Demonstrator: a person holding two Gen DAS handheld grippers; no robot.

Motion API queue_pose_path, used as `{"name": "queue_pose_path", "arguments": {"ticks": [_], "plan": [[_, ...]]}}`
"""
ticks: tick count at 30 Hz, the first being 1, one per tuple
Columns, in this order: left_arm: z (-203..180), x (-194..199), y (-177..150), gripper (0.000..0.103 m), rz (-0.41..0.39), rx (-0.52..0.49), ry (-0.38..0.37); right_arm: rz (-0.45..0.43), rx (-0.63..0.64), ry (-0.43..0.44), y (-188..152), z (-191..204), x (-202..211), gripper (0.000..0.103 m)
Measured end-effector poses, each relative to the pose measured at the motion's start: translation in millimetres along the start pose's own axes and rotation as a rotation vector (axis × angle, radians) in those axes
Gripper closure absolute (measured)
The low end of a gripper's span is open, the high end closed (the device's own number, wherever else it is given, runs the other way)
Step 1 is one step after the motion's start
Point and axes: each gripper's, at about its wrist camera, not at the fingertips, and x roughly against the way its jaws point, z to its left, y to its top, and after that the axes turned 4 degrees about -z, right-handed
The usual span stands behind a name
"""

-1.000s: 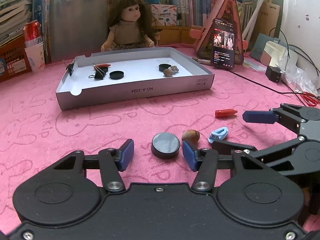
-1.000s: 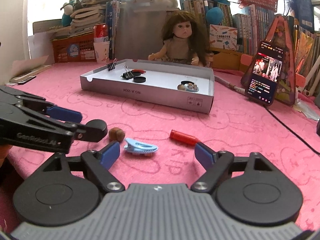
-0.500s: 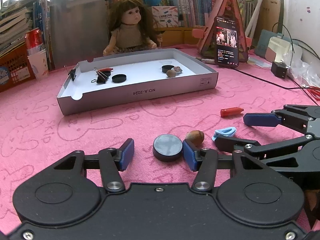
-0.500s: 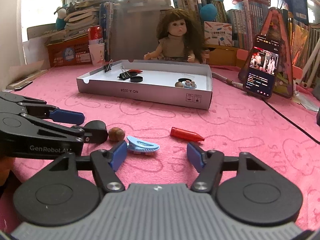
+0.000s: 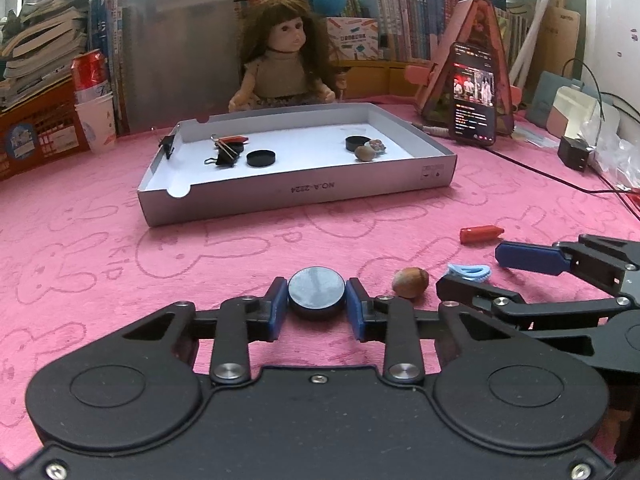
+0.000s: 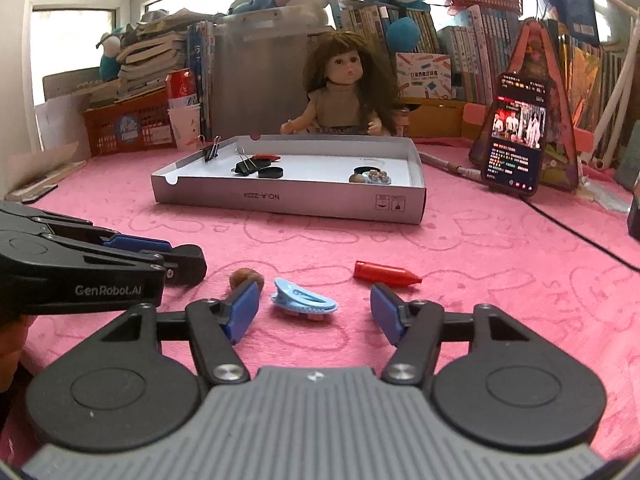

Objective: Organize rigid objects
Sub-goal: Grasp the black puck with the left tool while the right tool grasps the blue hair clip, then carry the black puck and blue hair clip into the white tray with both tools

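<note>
Black disc (image 5: pixel 316 291), a flat round puck, lies on the pink cloth (image 5: pixel 100 248) with the left gripper (image 5: pixel 317 309) closed on it, one blue pad against each side of its rim. The step in hand looks like lifting it over to the grey box lid (image 5: pixel 304 192), which sits at 12 o'clock from the disc, well apart. To do that well the person would likely keep the squeeze steady and raise the disc level, since the pads hold only a thin edge and a tilt could let it slip out. It needs to clear the lid's near wall before coming down on a bare part of the white floor, perhaps beside the other black disc (image 5: pixel 261 158) already lying there.

At 3 o'clock, near the held disc, lies a brown nut (image 5: pixel 410 282); farther the same way is a pale blue hair clip (image 6: pixel 303 303), and past that a red crayon (image 6: pixel 386 274). The right gripper (image 6: pixel 314 312) stands wide open around the clip, not touching it; its left pad is just in front of the nut.

Inside the lid are binder clips (image 5: pixel 224 156) at the left and a cap, a nut and a small trinket at the right. Behind it sits a doll (image 5: pixel 286 66); a phone (image 5: pixel 472 110) leans at about 1 o'clock. The right gripper's fingers lie close on the disc's right, so a straight upward lift seems safest.
</note>
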Motion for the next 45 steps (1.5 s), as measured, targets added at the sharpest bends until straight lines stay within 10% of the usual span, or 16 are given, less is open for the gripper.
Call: {"name": "queue_pose_path", "arguments": {"ticks": [10,31,45], "plan": [[1.5,-1.4,-2.5,0.073,-0.016,0.012,0.034,-0.003,-0.088,-0.037,0.4,4.3,-4.2,0.064],[1.2,-8.8,-6.4,0.061,-0.052,0.010,0.074,0.003,-0.046,-0.019,3.6,-0.9,-10.3,0.064],[5.5,-8.5,6.1,0.073,-0.047,0.032,0.074,-0.007,-0.051,-0.018,13.9,-3.9,-12.2,0.064]]}}
